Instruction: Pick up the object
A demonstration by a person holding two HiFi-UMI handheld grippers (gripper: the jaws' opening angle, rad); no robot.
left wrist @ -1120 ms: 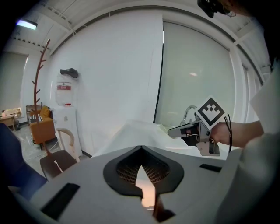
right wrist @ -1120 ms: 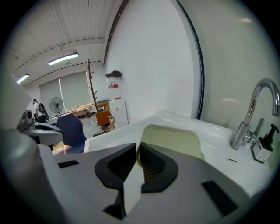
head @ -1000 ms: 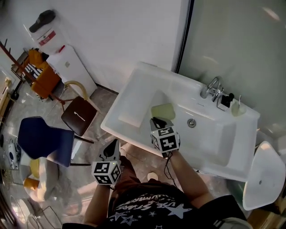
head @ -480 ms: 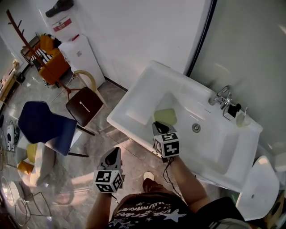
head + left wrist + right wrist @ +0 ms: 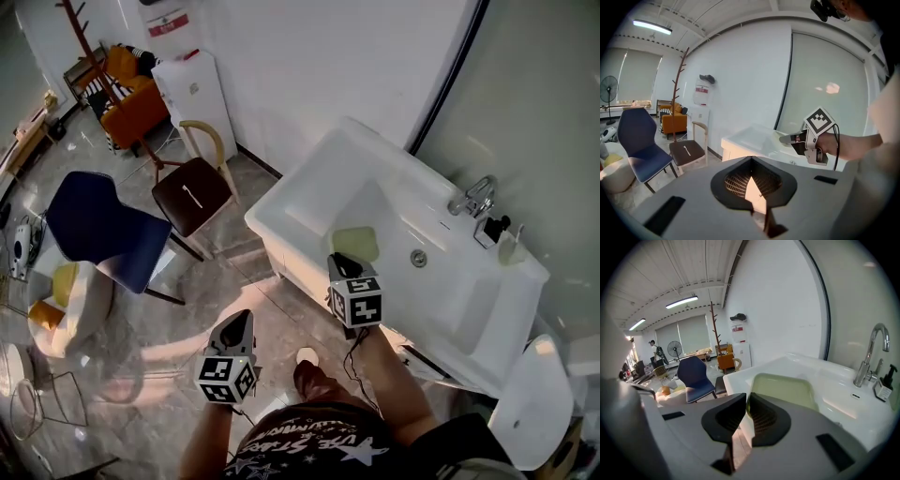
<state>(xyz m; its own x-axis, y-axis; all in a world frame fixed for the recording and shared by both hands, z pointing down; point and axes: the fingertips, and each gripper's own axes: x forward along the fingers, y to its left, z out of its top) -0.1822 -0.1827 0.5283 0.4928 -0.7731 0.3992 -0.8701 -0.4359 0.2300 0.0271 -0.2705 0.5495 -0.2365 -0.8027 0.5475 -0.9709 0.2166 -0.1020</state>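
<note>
A pale yellow-green pad (image 5: 356, 244) lies in the left part of the white sink (image 5: 309, 202) basin. My right gripper (image 5: 342, 264) reaches over the sink's front rim with its tips just short of the pad. Its jaws are shut with nothing between them. In the right gripper view the pad (image 5: 785, 390) lies straight ahead of that gripper (image 5: 745, 397). My left gripper (image 5: 236, 326) hangs over the floor, left of the sink and apart from it, shut and empty. The left gripper view shows this gripper (image 5: 751, 159), with the right gripper (image 5: 799, 139) at the sink (image 5: 754, 136).
A faucet (image 5: 478, 192) and a soap bottle (image 5: 494, 228) stand at the sink's back right. A brown chair (image 5: 192, 192), a blue chair (image 5: 98, 230) and a white cabinet (image 5: 192, 94) stand left of the sink. A white round fixture (image 5: 520, 412) sits at the lower right.
The head view has swung so the sink sits further right and more floor shows. My left gripper has drawn away from the sink's front corner. The right gripper stays by the pad.
</note>
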